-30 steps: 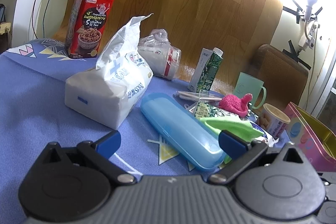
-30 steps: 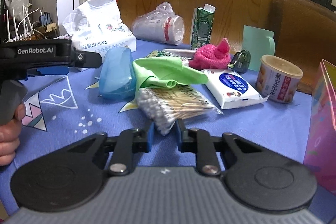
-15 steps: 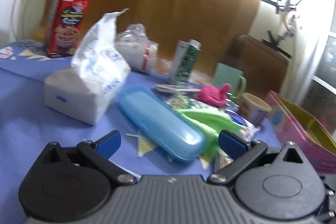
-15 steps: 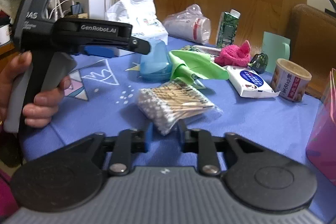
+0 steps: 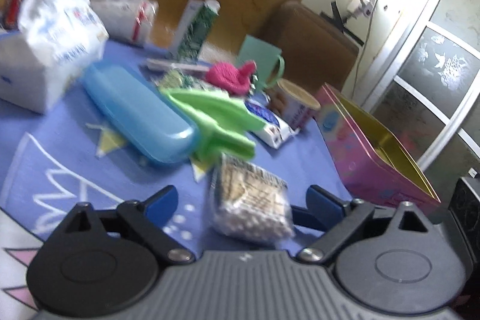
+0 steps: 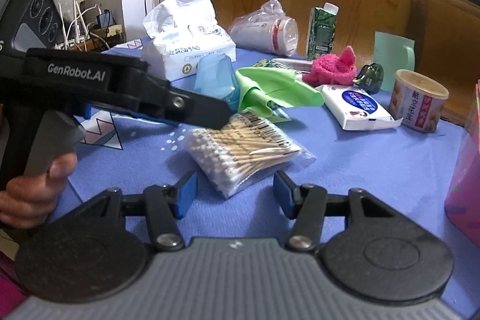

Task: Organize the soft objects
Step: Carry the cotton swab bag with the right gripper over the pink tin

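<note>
Blue cloth covers the worktop [image 6: 375, 158]. On it lies the cotton swab bag [image 6: 243, 146], near the green cloth [image 6: 276, 86]. Right gripper [image 6: 234, 191] and left gripper [image 5: 240, 200] both have fingers wide, holding nothing.

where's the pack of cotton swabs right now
The pack of cotton swabs lies on the blue tablecloth, centred in both wrist views, just beyond the open right gripper and nearer than the green cloth.

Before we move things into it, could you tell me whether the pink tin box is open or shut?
Open. The pink tin box shows no lid; its gold inside walls are exposed in the left wrist view.
</note>
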Demonstrator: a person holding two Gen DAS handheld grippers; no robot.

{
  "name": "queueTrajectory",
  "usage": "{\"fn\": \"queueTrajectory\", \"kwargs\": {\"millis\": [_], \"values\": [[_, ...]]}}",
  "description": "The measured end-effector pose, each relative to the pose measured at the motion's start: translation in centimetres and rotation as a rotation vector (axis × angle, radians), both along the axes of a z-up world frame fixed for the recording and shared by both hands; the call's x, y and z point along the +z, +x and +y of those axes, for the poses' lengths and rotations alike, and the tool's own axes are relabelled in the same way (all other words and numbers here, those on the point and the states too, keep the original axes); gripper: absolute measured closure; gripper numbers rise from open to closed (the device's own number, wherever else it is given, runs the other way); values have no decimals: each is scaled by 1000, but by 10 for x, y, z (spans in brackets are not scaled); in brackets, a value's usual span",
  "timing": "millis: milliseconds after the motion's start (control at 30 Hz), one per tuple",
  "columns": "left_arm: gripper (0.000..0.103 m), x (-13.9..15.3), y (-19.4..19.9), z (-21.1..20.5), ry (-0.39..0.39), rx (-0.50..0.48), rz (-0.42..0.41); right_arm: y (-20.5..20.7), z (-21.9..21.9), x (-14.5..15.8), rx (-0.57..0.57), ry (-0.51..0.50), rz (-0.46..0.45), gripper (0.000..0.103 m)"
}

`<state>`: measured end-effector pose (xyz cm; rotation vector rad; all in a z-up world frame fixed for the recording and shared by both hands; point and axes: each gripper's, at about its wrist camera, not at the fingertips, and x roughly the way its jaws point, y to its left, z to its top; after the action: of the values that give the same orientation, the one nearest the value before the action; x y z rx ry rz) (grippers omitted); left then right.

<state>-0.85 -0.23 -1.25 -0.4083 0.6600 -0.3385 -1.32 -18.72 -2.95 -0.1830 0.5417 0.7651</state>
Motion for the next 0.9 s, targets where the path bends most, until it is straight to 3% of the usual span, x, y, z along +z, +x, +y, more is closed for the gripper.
{"fn": "queueTrajectory", "kwargs": {"millis": [67, 100, 133, 167, 267, 567, 900], "values": [[17, -1, 1, -7, 21, -3, -7, 0, 0, -1, 0, 6, -2, 44], [27, -1, 2, -10, 25, -22, -3, -1, 0, -1, 3, 5, -4, 45], [30, -2, 3, -13, 21, -41, 2, -1, 0, 0, 9, 6, -6, 51], [30, -2, 3, -16, 23, -48, 2, -2, 0, 0, 17, 9, -4, 60], [29, -1, 0, -28, 58, -70, -8, -7, -1, 1, 22, 5, -16, 68], [29, 0, -1, -56, 24, -179, -3, -19, -28, 4, -34, 7, -39, 69], [23, 0, 6, -106, 92, -305, -21, -31, -70, -3, -150, 35, -24, 66]]}}
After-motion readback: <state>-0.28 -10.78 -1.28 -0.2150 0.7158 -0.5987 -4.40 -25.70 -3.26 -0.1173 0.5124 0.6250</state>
